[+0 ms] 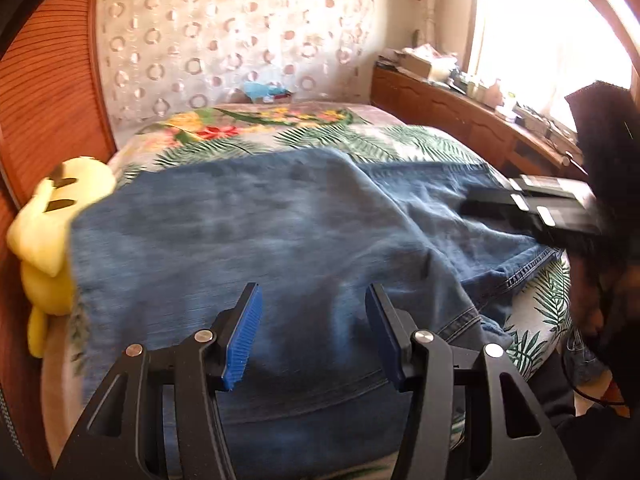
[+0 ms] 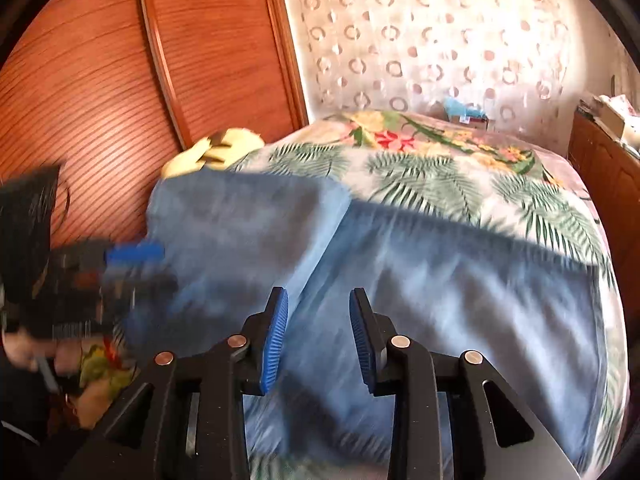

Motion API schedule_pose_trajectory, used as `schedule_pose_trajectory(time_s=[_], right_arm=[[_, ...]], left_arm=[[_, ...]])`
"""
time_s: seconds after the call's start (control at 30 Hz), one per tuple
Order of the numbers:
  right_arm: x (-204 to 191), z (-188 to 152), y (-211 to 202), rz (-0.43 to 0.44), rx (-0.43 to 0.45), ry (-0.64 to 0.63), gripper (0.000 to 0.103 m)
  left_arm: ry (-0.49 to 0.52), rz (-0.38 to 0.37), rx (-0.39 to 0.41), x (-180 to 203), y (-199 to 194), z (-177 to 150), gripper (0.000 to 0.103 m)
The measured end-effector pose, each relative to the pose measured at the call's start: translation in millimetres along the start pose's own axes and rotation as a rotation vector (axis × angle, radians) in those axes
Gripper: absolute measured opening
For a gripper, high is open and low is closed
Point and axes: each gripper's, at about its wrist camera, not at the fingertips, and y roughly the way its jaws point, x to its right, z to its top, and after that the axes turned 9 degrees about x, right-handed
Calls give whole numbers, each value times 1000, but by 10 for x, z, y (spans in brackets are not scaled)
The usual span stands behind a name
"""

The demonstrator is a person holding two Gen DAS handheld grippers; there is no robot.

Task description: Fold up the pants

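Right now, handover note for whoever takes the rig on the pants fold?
Left gripper: open, nothing between the pads, above the jeans.
Right gripper: open, nothing between the pads, also above the denim.
Jeans: lying on the floral bedspread, one layer already folded over another, near a yellow plush toy at the bed's edge.
Done: at least one fold is in.
Left: likely another fold, then tidy the edges. Frames are blurred, so check the lay before regrasping.

A bed with a leaf-and-flower printed blanket (image 1: 384,136), a yellow plush toy (image 1: 52,216) at its edge beside a reddish wooden wardrobe (image 2: 100,80); a cluttered wooden sideboard (image 1: 460,108) under a bright window (image 1: 548,28).
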Motion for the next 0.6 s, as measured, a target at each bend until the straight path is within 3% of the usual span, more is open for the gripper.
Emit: schedule_pose_trajectory(time_s=[0.27,0.37,0.6], right_arm=[[197,293,786,35,-70,11,34],[213,313,1009,58,-101,31,34],[312,431,1335,136,-189,86,33]], left_arm=[[-1,8,-39,56,186,-113,54],[-24,10,-18,49,130,-139,54],[-35,-100,15,285,-9,-145,54]])
